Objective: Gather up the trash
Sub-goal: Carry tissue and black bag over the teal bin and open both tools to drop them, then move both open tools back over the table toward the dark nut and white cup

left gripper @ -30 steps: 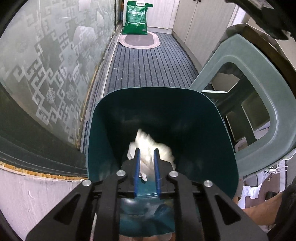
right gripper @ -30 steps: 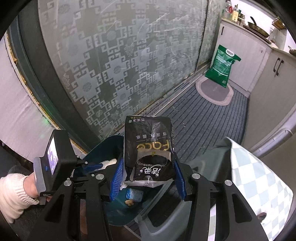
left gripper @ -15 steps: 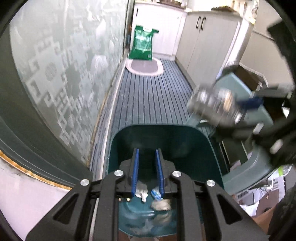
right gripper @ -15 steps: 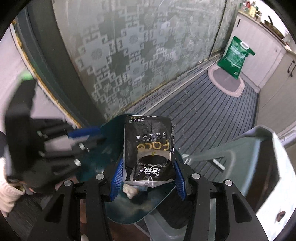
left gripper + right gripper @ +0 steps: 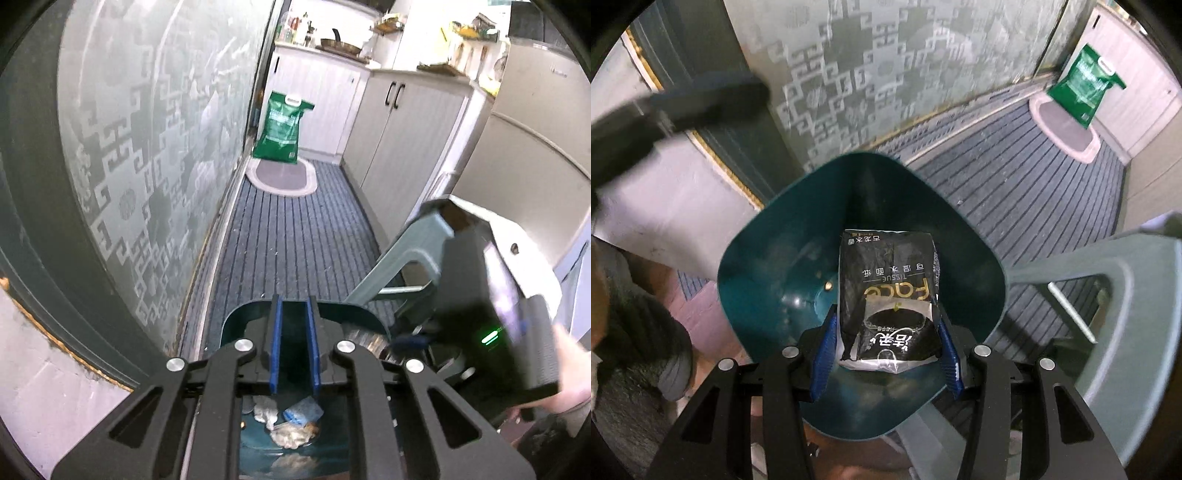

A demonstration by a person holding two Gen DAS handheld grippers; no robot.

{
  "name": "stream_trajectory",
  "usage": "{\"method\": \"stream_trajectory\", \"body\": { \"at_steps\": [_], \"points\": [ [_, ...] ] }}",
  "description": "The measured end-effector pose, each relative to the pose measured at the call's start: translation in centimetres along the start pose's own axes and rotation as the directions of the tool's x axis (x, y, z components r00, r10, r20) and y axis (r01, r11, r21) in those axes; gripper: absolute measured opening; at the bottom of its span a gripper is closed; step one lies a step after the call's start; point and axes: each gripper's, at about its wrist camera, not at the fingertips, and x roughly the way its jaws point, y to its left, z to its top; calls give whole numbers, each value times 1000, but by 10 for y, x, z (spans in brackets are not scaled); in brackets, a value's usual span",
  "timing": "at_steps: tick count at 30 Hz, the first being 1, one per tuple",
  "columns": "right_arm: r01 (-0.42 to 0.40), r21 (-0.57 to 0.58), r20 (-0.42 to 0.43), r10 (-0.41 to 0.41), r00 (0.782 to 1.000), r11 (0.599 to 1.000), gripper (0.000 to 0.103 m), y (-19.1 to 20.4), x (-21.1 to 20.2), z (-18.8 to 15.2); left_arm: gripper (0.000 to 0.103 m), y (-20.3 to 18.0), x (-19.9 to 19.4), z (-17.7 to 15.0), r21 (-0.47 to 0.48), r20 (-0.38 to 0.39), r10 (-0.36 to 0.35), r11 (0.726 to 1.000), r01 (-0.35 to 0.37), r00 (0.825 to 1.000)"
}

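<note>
Here, a crumpled black plastic tissue packet is pinched by the right gripper directly over the teal plastic bin, presumably for dropping; the left gripper, narrowly parted, holds nothing above binned wrappers.

The trash bin sits in the middle of the right wrist view, with the tissue pack over its opening. A plastic stool stands at its right, the glass door above, and a rice bag on a mat at upper right. Crumpled trash lies in the bin's bottom.
</note>
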Motion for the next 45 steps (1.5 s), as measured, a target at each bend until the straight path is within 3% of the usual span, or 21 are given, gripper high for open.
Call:
{"method": "stream_trajectory", "body": {
  "at_steps": [8,16,22,27,37,40,45],
  "points": [
    [-18,-17,-91,16,996,1000,55,8,27,-13,14,-3,-17,9,-12,82,-45,999,46,996],
    [-25,-22,-58,24,998,999,57,8,14,-16,16,-6,-22,18,-29,114,-25,999,29,993],
    [-31,-25,53,32,998,999,50,5,-23,-10,18,-7,-33,27,-58,168,-17,998,27,986],
    [-25,-16,167,28,986,1000,47,-3,-67,-8,22,-12,-46,38,-88,226,-20,995,41,974],
    [26,88,361,-56,931,996,45,-60,-149,-31,27,-45,-42,50,-73,260,-60,994,82,964],
    [41,142,387,-94,917,989,45,-87,-164,-45,33,-63,-36,53,-50,248,-85,994,100,965],
    [77,226,405,-166,899,971,45,-126,-185,-71,34,-95,-26,56,2,237,-133,991,136,962]
  ]
}}
